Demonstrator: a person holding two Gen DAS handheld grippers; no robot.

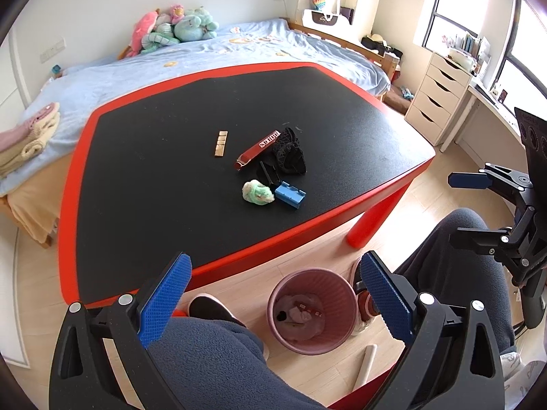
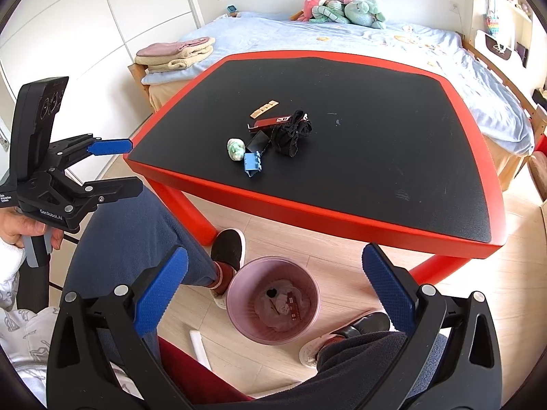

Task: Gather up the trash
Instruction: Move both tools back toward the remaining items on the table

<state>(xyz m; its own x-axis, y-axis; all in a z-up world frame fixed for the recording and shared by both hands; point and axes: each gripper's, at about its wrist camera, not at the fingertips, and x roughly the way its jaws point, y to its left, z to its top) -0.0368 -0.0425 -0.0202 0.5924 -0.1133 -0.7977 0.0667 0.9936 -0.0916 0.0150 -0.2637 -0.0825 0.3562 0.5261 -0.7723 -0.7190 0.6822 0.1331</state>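
Both grippers are held above the lap of a seated person, well short of the tabletop. The left gripper is seen with its jaws spread wide and nothing between them; the right gripper is likewise held with jaws spread wide and empty.

The trash is gathered in a loose cluster near the middle of the black, red-edged tabletop. A tan segmented strip lies a little apart from the rest. A red wrapper with white lettering is laid beside a crumpled black net, which partly overlaps it in the right wrist view. Nearest the person, a green and white wad rests just beside a small blue box, with a flat black piece between them and the net.

A pink waste bin is set on the wooden floor between the person's feet, below the tabletop edge, with some scraps already inside.
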